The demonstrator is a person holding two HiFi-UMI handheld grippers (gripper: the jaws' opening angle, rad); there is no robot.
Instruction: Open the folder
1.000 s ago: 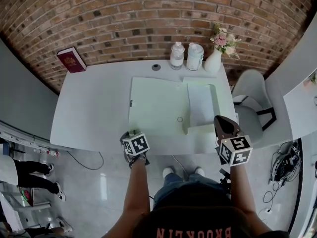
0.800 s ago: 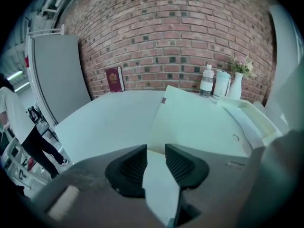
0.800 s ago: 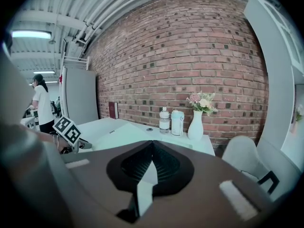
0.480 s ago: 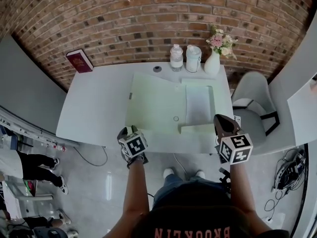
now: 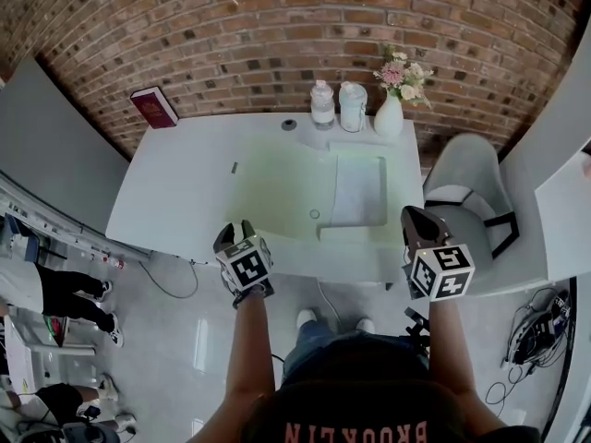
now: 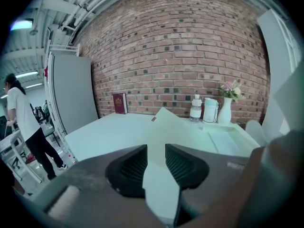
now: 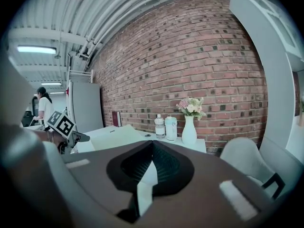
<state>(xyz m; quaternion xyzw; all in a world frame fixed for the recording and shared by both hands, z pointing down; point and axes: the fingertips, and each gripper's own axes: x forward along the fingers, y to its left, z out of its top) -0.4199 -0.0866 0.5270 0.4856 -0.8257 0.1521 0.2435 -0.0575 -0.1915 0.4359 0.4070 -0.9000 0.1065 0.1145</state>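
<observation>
Jaws of left gripper (image 6: 156, 150) clamp folder cover (image 6: 159, 127); right gripper (image 7: 152, 144) jaws together, empty; grip point unclear overhead.

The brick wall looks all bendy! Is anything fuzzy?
Head view: the wide lens curves the brick wall and the table edges. Left gripper view: the left gripper, pinching the folder, looks soft up close; the wall is sharp. Right gripper view: black corners ring the picture.

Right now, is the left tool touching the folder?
Touching. The left gripper view shows the folder, its cover lifted, pinched by the left tool.
</observation>
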